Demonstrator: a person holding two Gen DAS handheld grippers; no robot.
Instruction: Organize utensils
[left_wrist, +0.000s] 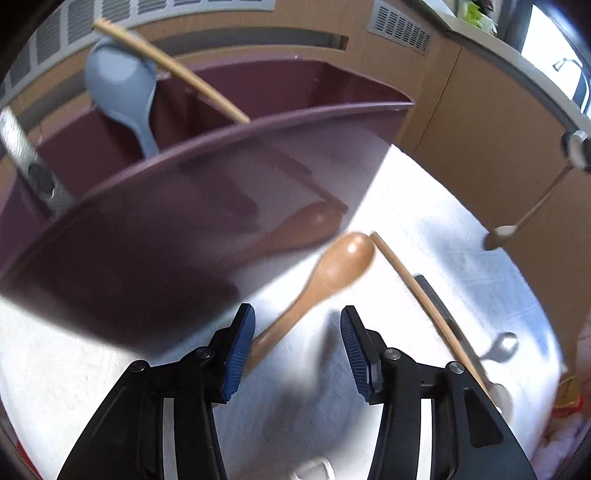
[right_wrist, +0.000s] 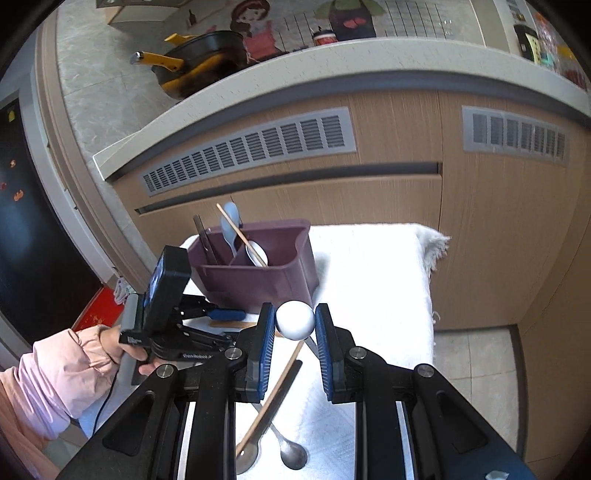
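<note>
Your left gripper (left_wrist: 297, 345) is spread open over the wooden spoon (left_wrist: 325, 273) lying just in front of the purple caddy (left_wrist: 207, 177), so center on the handle before squeezing. Your right gripper (right_wrist: 294, 345) clamps a white spoon (right_wrist: 294, 319) near the caddy; keep it steady.

Wood-grain cabinets (right_wrist: 388, 206) with grey vents (right_wrist: 247, 151); pale stone counter (right_wrist: 280, 70).

We see a small table covered by a white towel (right_wrist: 369, 266). A maroon utensil caddy (right_wrist: 258, 280) stands on it. Lying in front of the caddy are a wooden spoon (left_wrist: 332, 273), a wooden chopstick (left_wrist: 417, 295), a black stick (left_wrist: 439, 306) and two metal spoons (right_wrist: 291, 452).
</note>
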